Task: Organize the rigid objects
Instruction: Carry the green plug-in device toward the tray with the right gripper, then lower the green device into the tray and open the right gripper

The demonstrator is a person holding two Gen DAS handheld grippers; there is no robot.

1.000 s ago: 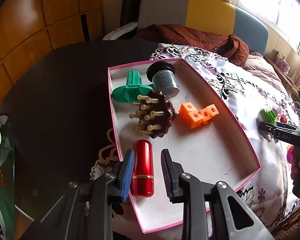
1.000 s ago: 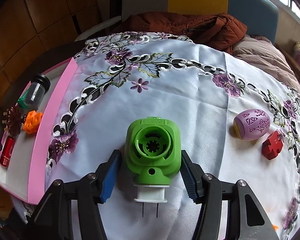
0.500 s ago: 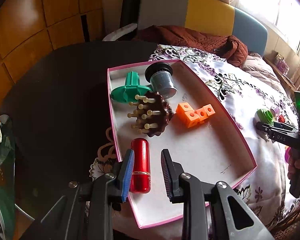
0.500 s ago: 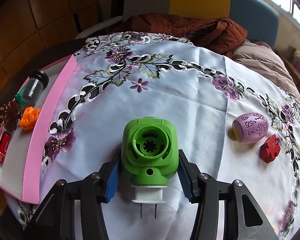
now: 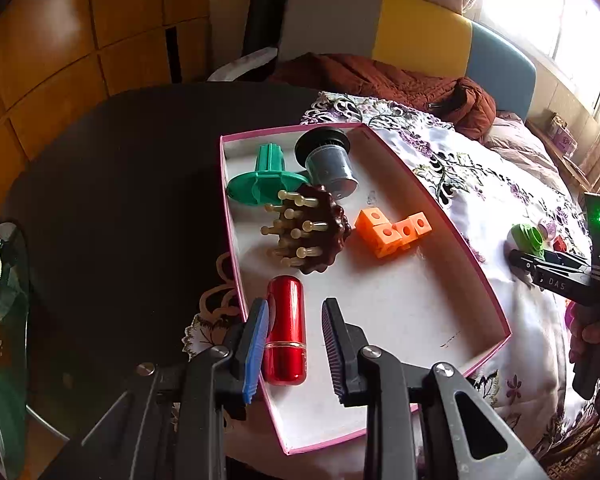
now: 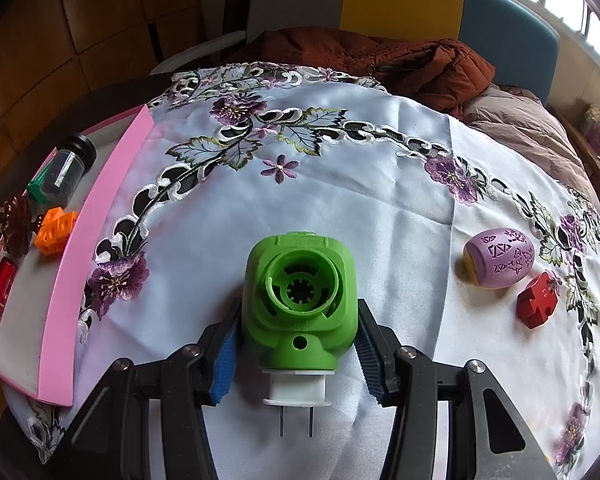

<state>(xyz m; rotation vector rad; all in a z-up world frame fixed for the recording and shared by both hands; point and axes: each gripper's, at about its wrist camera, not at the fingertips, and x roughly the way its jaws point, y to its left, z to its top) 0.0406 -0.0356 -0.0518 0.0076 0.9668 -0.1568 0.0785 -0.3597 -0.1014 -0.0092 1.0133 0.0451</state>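
A pink-edged white tray (image 5: 440, 320) holds a red metal cylinder (image 5: 285, 330), a brown peg massager (image 5: 312, 236), orange cubes (image 5: 392, 228), a green plastic piece (image 5: 266, 178) and a black-capped jar (image 5: 330, 162). My left gripper (image 5: 294, 344) is open, its fingers either side of the red cylinder lying in the tray. My right gripper (image 6: 296, 354) has closed on a green plug-in device (image 6: 300, 300) on the white embroidered cloth (image 6: 340, 200). It also shows far right in the left wrist view (image 5: 526, 238).
A purple egg-shaped piece (image 6: 498, 258) and a red puzzle piece (image 6: 538, 306) lie on the cloth to the right. The tray's pink wall (image 6: 96, 240) is to the left. A brown jacket (image 6: 380, 64) lies on the sofa behind. A dark table (image 5: 120, 200) is under the tray.
My right gripper's fingers closed in from a wide gap onto the green plug-in device. My left gripper drew back slightly, the red cylinder staying in the tray.
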